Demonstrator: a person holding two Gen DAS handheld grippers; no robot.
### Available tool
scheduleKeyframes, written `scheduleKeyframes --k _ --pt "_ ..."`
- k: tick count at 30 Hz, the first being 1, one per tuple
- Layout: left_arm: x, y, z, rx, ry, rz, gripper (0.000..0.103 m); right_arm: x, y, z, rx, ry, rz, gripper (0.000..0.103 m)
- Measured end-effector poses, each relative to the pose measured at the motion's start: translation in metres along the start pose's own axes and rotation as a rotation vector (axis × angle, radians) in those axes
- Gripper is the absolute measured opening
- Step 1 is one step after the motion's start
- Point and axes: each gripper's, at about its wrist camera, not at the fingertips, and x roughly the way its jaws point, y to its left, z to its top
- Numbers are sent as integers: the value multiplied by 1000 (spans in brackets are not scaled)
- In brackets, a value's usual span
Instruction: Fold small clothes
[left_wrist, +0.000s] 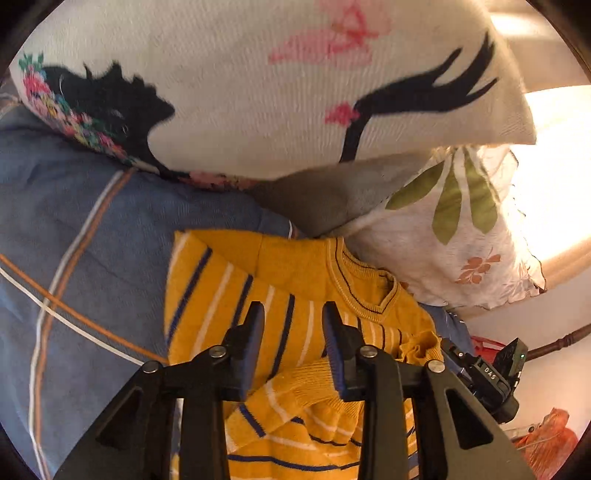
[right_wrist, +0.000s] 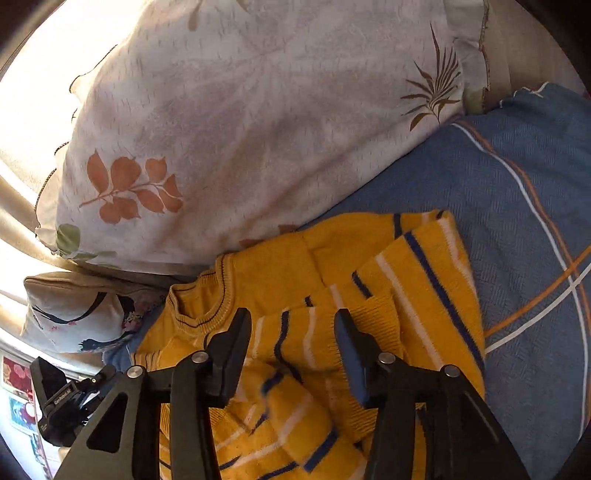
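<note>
Mustard-yellow knitted sweater with blue and white stripes on blue striped bedsheet, beside leaf-printed white pillow, sleeves laid across body, probably mid-fold. Left tongs and right tongs open above it, gripping nothing.

Warm sidelight, blown-out glare at frame edges; fisheye warp, slight blur.

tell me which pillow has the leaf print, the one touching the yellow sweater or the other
The pillow printed with orange and green leaves is the one right against the sweater collar. The other pillow shows black and pink figures.
</note>
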Motion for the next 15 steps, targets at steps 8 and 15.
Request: scheduleKeyframes --k 8,15 --pt "2 -30 -45 415 59 84 51 -16 58 -36 -518 26 -94 71" --pt "38 -47 -74 606 115 212 54 24 87 -65 -827 64 -228 73"
